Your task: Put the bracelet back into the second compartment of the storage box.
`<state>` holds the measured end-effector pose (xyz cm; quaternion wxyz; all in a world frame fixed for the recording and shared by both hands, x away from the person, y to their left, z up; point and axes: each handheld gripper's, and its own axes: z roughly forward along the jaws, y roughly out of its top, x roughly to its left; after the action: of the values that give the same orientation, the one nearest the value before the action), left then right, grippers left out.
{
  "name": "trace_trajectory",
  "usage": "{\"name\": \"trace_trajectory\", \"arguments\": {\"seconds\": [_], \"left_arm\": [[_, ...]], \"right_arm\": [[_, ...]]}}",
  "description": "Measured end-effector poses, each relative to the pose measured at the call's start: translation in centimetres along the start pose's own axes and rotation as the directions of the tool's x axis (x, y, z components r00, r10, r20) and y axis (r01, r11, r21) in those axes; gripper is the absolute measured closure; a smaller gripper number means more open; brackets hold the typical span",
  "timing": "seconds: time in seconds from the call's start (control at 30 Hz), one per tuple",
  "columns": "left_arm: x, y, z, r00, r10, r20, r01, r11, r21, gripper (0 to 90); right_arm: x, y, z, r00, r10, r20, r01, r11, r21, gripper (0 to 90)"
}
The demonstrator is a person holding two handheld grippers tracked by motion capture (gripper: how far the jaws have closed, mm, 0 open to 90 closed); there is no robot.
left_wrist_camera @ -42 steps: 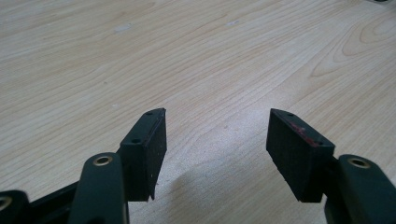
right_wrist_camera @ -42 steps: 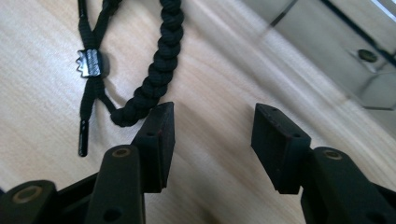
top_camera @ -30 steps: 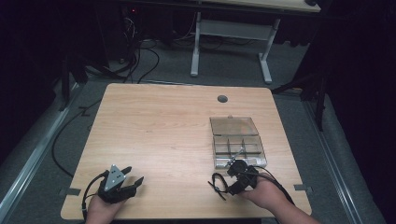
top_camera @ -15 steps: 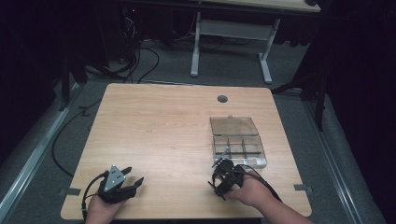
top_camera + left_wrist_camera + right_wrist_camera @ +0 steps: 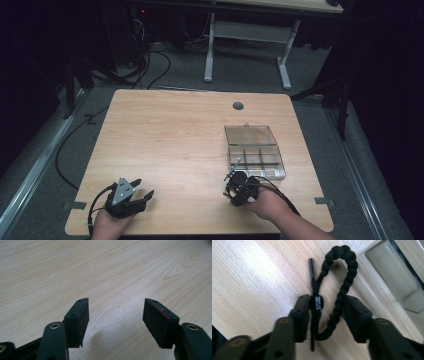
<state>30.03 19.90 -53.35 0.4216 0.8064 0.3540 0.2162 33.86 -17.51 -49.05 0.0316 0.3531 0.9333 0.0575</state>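
A black braided cord [image 5: 342, 282] lies in a loop on the wooden table [image 5: 170, 135], near the right front, just beside a clear box [image 5: 255, 150]. The right gripper [image 5: 239, 187] sits over it. Its jaws have just been closing, and the cord is between them, touching both pads [image 5: 302, 312]. It looks pinched. The left gripper [image 5: 115, 320] rests at the near left corner, well apart from the cord. Its jaws are spread wide, with bare wood between them.

Black braided cord [image 5: 342, 277] on pale wood-grain table [image 5: 249, 277].
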Motion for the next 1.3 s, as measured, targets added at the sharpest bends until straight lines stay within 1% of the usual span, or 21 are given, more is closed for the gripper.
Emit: {"name": "trace_trajectory", "arguments": {"seconds": [0.03,0.1,0.33,0.43,0.57,0.73,0.83,0.87,0.9,0.93,0.97,1.0,1.03,1.07,1.1,1.13,1.17,1.2,1.23,1.27,1.3], "left_arm": [[0.0,0.0,0.0,1.0000,0.000,0.001,0.000,1.0000,0.000,38.1],[0.0,0.0,0.0,1.0000,0.001,0.001,-0.001,1.0000,0.000,38.1],[0.0,0.0,0.0,1.0000,0.001,0.000,-0.001,1.0000,-0.001,38.1],[0.0,0.0,0.0,1.0000,0.002,-0.001,-0.002,1.0000,0.001,38.1],[0.0,0.0,0.0,1.0000,0.002,0.000,-0.002,1.0000,0.002,38.1],[-0.1,0.0,0.0,1.0000,0.004,0.001,-0.004,1.0000,0.004,38.2],[-0.1,0.0,0.1,1.0000,0.006,-0.001,-0.006,1.0000,0.002,38.1],[-0.1,0.0,0.1,1.0000,0.007,-0.002,-0.007,1.0000,0.002,38.1],[-0.1,0.0,0.1,1.0000,0.007,-0.002,-0.007,1.0000,0.003,38.1],[-0.1,0.0,0.1,1.0000,0.008,-0.002,-0.008,1.0000,0.004,38.1],[-0.1,0.0,0.1,1.0000,0.008,-0.002,-0.008,1.0000,0.004,38.1],[-0.1,0.0,0.1,0.9999,0.010,-0.003,-0.010,0.9999,0.005,38.1],[-0.1,0.0,0.1,0.9999,0.010,-0.003,-0.009,0.9999,0.005,38.1],[-0.1,0.0,0.1,0.9999,0.010,-0.003,-0.010,0.9999,0.006,38.1],[-0.1,0.0,0.1,0.9999,0.010,-0.003,-0.010,0.9999,0.006,38.1],[-0.1,0.0,0.1,0.9999,0.010,-0.003,-0.010,0.9999,0.006,38.2],[-0.1,0.0,0.1,0.9999,0.010,-0.003,-0.010,0.9999,0.006,38.2],[-0.1,0.0,0.1,0.9999,0.010,-0.003,-0.010,0.9999,0.006,38.1],[-0.1,0.0,0.1,1.0000,0.009,-0.003,-0.009,0.9999,0.006,38.2],[-0.1,0.0,0.1,1.0000,0.009,-0.003,-0.009,0.9999,0.006,38.1],[-0.1,0.0,0.1,1.0000,0.009,-0.002,-0.009,0.9999,0.006,38.2]], "right_arm": [[0.0,0.0,0.0,0.9999,-0.012,0.001,0.012,1.000,-0.002,68.7],[0.1,0.0,-0.1,0.9999,-0.017,-0.001,0.017,1.000,-0.002,70.3],[0.2,0.1,-0.1,0.9996,-0.028,-0.005,0.028,1.000,0.005,71.7],[0.2,-0.1,-0.2,0.9993,-0.030,-0.023,0.030,1.000,0.010,71.7],[-0.1,-0.2,-0.6,0.9990,-0.012,-0.044,0.012,1.000,0.005,71.6],[-0.9,-0.7,-1.8,0.9979,0.008,-0.064,-0.008,1.000,-0.003,71.5],[-1.6,-1.0,-2.9,0.9971,0.028,-0.071,-0.029,1.000,-0.009,71.5],[-1.9,-1.2,-3.3,0.9972,0.023,-0.071,-0.024,1.000,-0.011,71.6],[-2.1,-1.3,-3.7,0.9968,0.035,-0.072,-0.036,0.999,-0.014,71.5],[-2.4,-1.4,-4.0,0.9970,0.036,-0.069,-0.038,0.999,-0.018,71.5],[-2.4,-1.4,-4.0,0.9970,0.036,-0.069,-0.038,0.999,-0.018,71.5],[-2.9,-1.7,-4.8,0.9975,0.040,-0.058,-0.041,0.999,-0.019,71.6],[-3.2,-1.7,-5.1,0.9977,0.040,-0.055,-0.041,0.999,-0.018,71.6],[-3.4,-1.8,-5.3,0.9971,0.052,-0.056,-0.053,0.998,-0.014,71.6],[-3.7,-1.8,-5.6,0.9975,0.045,-0.054,-0.046,0.999,-0.014,71.5],[-3.8,-1.9,-5.9,0.9975,0.050,-0.051,-0.050,0.999,-0.005,71.6],[-4.2,-1.8,-6.2,0.9985,0.034,-0.044,-0.034,0.999,-0.004,71.6],[-4.2,-1.8,-6.2,0.9985,0.034,-0.044,-0.034,0.999,-0.004,71.6],[-4.7,-1.8,-6.8,0.9991,0.032,-0.028,-0.032,0.999,0.001,71.6],[-4.7,-1.8,-6.8,0.9991,0.032,-0.028,-0.032,0.999,0.001,71.6],[-5.2,-1.7,-7.2,0.9984,0.053,-0.018,-0.053,0.999,0.005,71.6]]}}
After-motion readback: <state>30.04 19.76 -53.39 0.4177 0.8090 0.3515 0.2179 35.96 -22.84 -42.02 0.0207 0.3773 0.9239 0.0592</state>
